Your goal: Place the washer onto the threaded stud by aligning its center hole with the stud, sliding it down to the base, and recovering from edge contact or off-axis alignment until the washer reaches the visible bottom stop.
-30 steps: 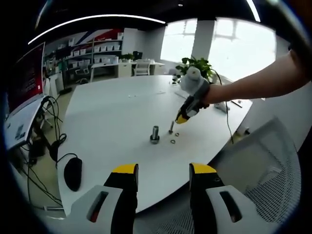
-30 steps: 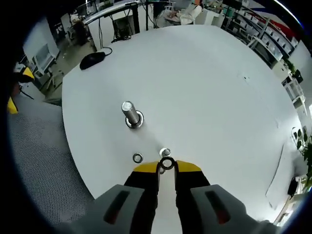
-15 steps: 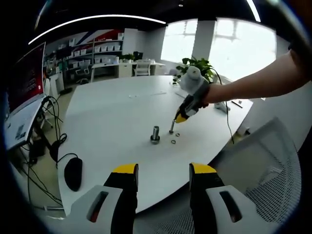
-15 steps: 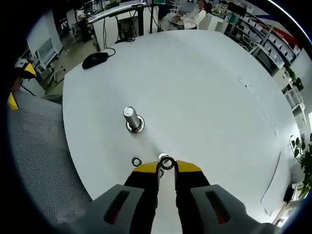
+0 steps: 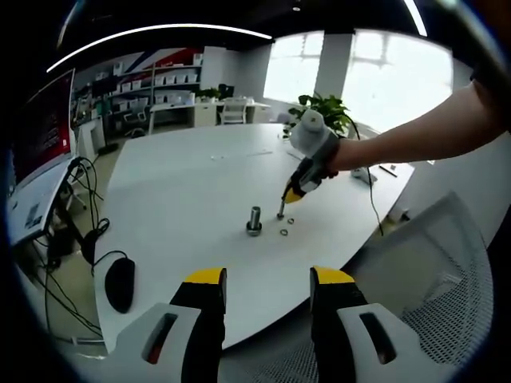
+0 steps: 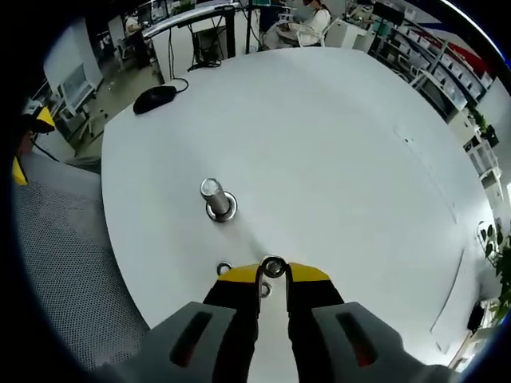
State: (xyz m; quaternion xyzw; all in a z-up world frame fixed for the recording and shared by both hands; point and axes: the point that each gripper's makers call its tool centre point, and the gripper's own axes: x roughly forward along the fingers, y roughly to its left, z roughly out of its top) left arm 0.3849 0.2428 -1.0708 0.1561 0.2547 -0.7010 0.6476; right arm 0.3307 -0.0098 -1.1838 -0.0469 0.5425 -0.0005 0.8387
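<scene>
The steel threaded stud (image 6: 214, 198) stands upright on its flanged base on the white round table (image 6: 335, 144). My right gripper (image 6: 273, 276) is shut on a small metal washer (image 6: 273, 267), pinched by its edge between the yellow tips, short of the stud and to its right. In the left gripper view the right gripper (image 5: 292, 194) hangs tip-down just right of the stud (image 5: 254, 220), held by a person's arm (image 5: 415, 136). My left gripper (image 5: 268, 279) stands open over the table's near edge, with nothing between its jaws.
Two loose washers (image 5: 283, 232) lie on the table by the stud; one (image 6: 224, 268) peeks out beside my right jaw. A black mouse (image 6: 153, 96) sits at the table's edge. A mesh chair (image 5: 447, 295) stands near. Cables and desks lie beyond.
The right gripper has lifted a little with the washer and drawn back, so the loose washers now sit at its jaw tips. The left gripper has not moved.
</scene>
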